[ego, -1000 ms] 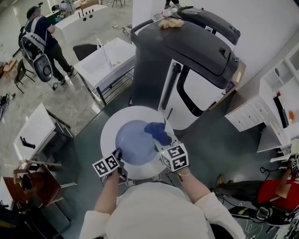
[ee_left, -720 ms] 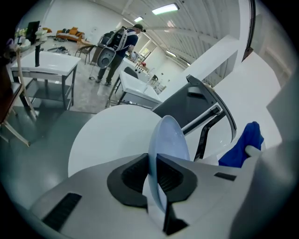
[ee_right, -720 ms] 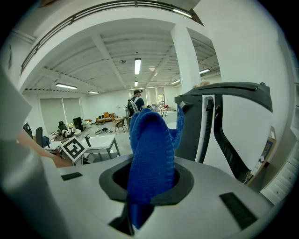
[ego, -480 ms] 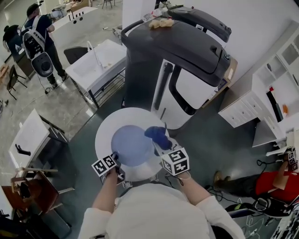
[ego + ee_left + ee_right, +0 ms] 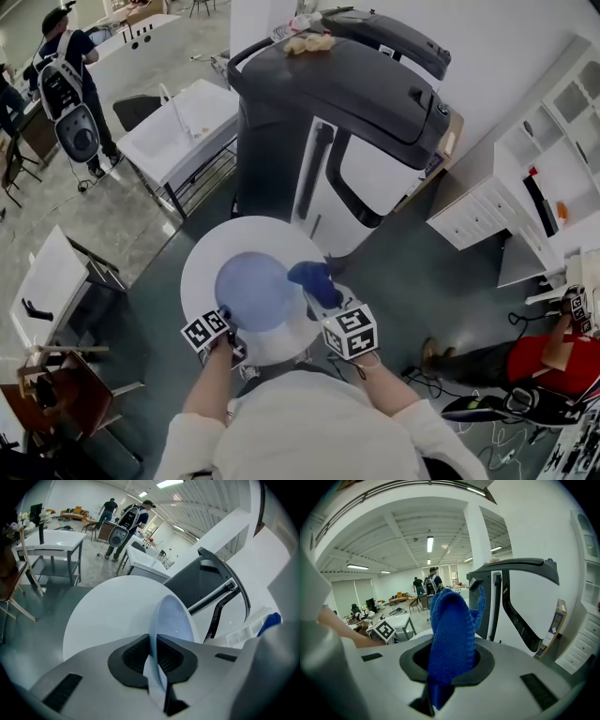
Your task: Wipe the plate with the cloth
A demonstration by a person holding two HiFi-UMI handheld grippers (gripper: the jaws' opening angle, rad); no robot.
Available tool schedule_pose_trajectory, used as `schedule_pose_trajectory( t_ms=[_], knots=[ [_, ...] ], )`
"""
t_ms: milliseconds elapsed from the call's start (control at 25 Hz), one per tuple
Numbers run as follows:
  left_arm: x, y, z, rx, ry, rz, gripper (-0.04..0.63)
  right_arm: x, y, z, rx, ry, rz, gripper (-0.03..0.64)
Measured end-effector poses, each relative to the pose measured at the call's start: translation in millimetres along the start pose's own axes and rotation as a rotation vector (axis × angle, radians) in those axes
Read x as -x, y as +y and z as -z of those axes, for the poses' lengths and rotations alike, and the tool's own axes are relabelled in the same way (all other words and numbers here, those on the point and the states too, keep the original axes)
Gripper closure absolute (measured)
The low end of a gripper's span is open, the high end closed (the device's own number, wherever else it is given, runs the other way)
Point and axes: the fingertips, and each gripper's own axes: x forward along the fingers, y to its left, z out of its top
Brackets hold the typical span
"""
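Plate [image 5: 251, 291] gripped at rim, blue cloth [image 5: 314, 279] at its R edge.
L gripper [image 5: 157, 656] jaws clamped on plate's near rim, over round white table [image 5: 202, 258]; R gripper [image 5: 449, 667] jaws closed tight on cloth.

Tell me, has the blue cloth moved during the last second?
Yes. Measured against the round white table, the blue cloth has shifted a little toward the table's right rim in the head view.

Overhead plus close-ups; plate [image 5: 248, 286] shared
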Motion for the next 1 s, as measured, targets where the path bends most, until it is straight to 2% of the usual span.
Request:
schedule_pose_trajectory(
  t_ms=[360,560,840,1000],
  knots=[
    [-12,17,3,-0.049,0.037,-0.117,0.552,8,-2,7,-0.013,0.011,0.011,0.532],
    [-20,26,8,-0.029,0.079,-0.163,0.551,13,-5,10,-0.012,0.023,0.022,0.531],
    [-26,31,12,-0.049,0.101,-0.178,0.551,17,-10,12,-0.009,0.025,0.030,0.531],
    [-20,30,9,-0.060,0.076,-0.176,0.551,16,-6,11,-0.008,0.024,0.017,0.532]
  ],
)
